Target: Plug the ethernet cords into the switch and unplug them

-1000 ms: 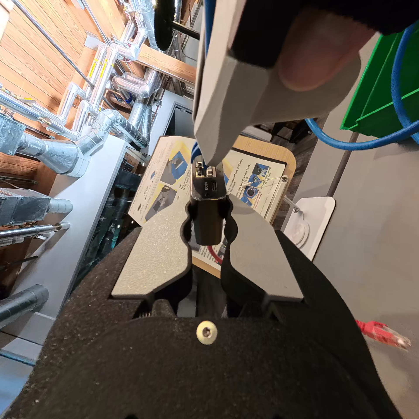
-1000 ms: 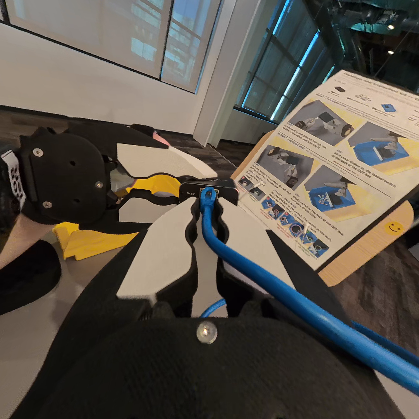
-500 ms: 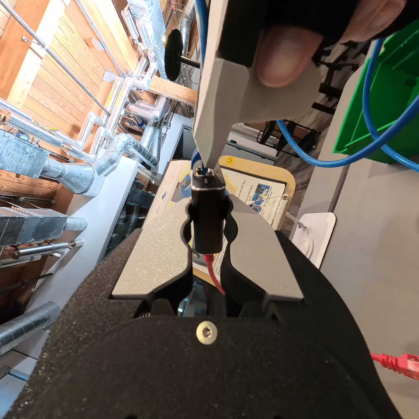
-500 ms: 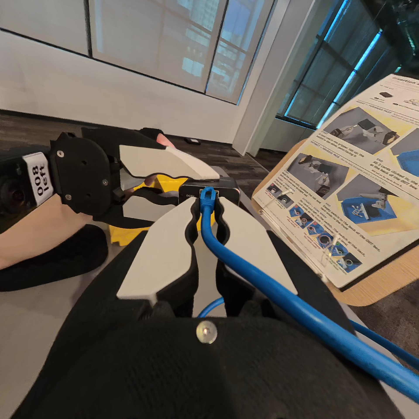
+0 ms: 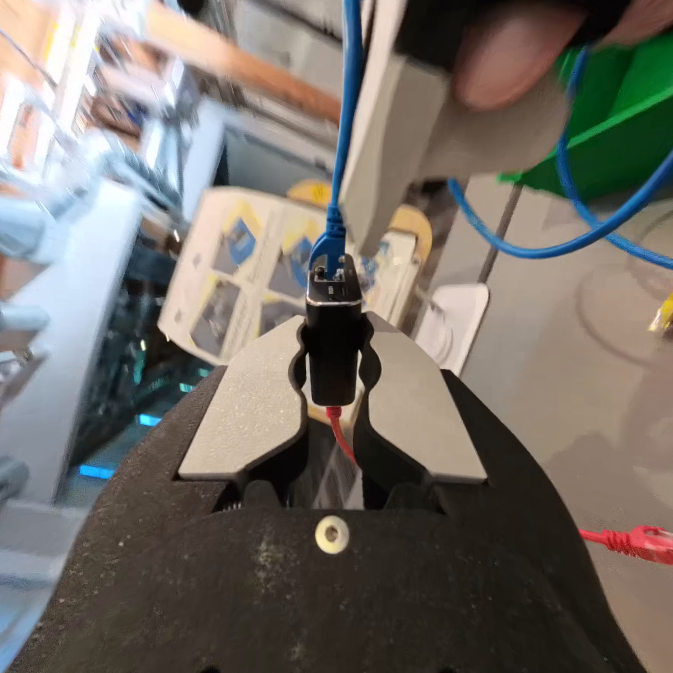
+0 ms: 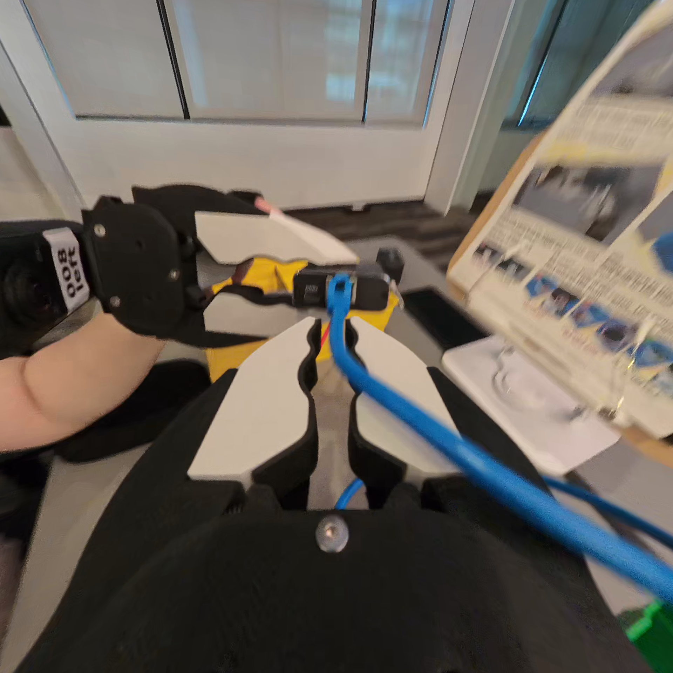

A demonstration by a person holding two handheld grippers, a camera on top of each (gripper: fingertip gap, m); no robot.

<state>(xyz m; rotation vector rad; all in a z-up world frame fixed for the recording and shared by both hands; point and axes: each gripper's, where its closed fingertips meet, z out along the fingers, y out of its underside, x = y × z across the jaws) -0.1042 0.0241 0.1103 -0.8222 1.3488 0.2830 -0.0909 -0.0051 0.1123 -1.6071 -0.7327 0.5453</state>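
Left gripper (image 5: 334,327), fingers narrowed and pressed against both sides of the black switch (image 5: 333,349), which is held clear of the grey surface (image 5: 546,418). A blue ethernet cord (image 6: 418,408) is plugged into the port on the switch's far end, and a red cord (image 5: 342,437) leaves its near end between the fingers. Right gripper (image 6: 333,327), fingers narrow, just short of the switch, with the blue cord running between the fingertips and over the right-hand finger (image 6: 393,382); whether the pads press on the cord cannot be told. A loose red plug (image 5: 644,546) lies on the surface. An instruction sheet (image 6: 582,255) stands behind.
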